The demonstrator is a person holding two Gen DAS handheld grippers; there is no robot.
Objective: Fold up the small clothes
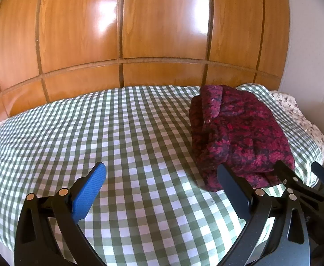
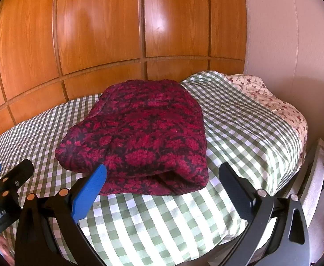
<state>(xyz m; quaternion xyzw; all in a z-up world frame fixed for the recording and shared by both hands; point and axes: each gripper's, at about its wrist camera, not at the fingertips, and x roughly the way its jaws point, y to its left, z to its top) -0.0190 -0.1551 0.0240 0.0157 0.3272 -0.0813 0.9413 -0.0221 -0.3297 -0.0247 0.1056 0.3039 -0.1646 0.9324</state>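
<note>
A wall of glossy wooden wardrobe panels (image 2: 108,33) rises behind a bed (image 1: 117,133) spread with a green-and-white checked cover, a floral sheet (image 2: 273,102) showing at its far right corner. On the right part of the bed lies a red and dark patterned knit garment (image 2: 144,133), gathered into a thick, roughly rectangular bundle with a doubled edge facing the viewer; it looks folded over at least once, though whether the folding is finished or the piece has only been laid down in a heap cannot be settled from here. Its long axis runs away from the near edge toward the wardrobe. The right tongs (image 2: 162,177) hang directly in front of it, fingers spread wide and holding nothing, the blue pad just at the bundle's near left corner. The left tongs (image 1: 162,181) are likewise spread and empty, over bare checked cover, with the garment off to their right. By my judgement the right hand is plainly the nearer one.
</note>
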